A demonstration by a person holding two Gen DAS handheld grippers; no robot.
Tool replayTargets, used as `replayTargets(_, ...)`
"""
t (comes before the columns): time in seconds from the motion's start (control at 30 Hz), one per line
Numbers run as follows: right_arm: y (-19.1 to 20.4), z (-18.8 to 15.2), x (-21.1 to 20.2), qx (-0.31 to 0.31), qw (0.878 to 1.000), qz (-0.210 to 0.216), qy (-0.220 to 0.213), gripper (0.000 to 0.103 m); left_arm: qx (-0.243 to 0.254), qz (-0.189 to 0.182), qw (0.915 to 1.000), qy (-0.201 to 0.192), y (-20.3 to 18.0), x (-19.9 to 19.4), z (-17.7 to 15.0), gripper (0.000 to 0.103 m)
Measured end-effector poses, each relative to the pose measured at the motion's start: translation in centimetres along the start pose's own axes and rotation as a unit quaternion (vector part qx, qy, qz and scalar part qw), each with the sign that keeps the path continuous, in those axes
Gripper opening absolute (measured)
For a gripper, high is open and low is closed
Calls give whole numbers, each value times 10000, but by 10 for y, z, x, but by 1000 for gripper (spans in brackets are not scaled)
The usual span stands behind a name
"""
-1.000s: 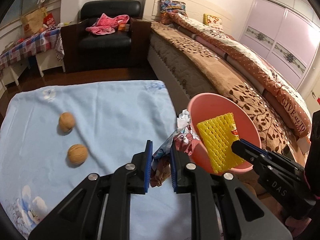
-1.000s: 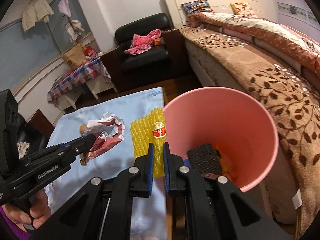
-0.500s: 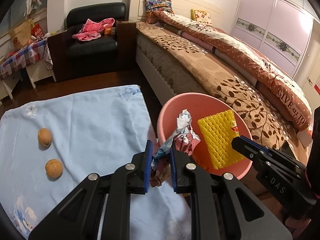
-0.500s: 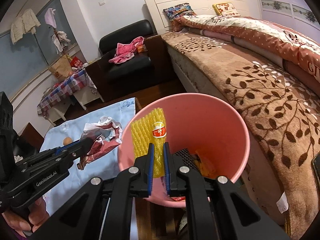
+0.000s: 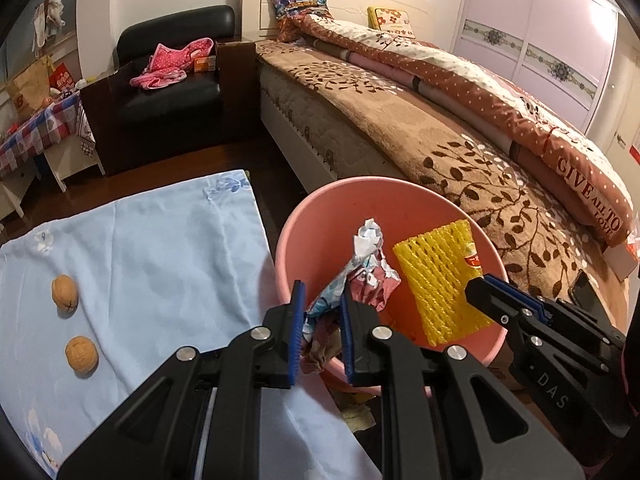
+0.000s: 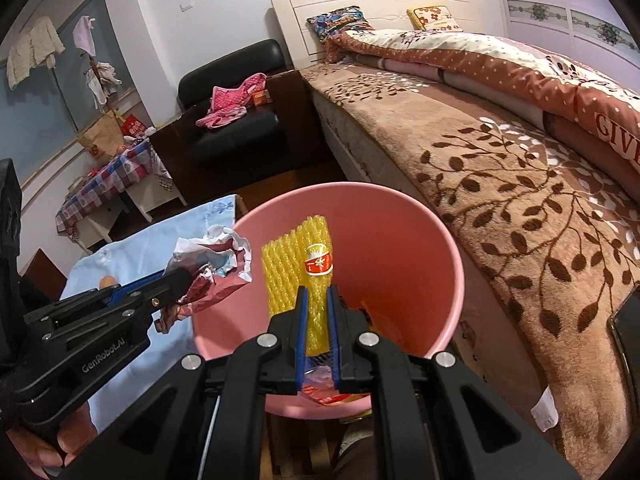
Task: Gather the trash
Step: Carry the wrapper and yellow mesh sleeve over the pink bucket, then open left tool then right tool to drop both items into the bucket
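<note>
A lived-in bedroom at home: a big bed (image 5: 420,128) with a leaf-patterned blanket, pillows (image 5: 300,4) against the headboard, a black armchair (image 5: 172,80) strewn with pink clothes (image 5: 172,64), wardrobe doors (image 5: 540,40).

two round brown walnuts (image 5: 64,293) (image 5: 81,352) lie apart on a pale blue flowered cloth (image 5: 152,248), at nine o'clock in the left wrist view. at eleven o'clock a black leather armchair (image 5: 172,92) holds a crumpled pink dotted garment (image 5: 172,65). from twelve to three o'clock runs a bed with a brown leaf-patterned blanket (image 5: 420,136).
</note>
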State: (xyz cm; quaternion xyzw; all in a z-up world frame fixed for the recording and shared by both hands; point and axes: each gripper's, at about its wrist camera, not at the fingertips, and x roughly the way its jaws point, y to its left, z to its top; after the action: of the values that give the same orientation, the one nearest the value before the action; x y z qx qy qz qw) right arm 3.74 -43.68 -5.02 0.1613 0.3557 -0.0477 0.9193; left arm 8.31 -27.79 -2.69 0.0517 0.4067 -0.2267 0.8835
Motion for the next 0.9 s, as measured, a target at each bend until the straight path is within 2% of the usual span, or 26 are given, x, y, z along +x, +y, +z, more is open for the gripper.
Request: replayTargets(0.9, -25, -3, 31, 93, 9989, -321, 330, 9, 234, 63, 9994, 265, -13, 38, 0, 16)
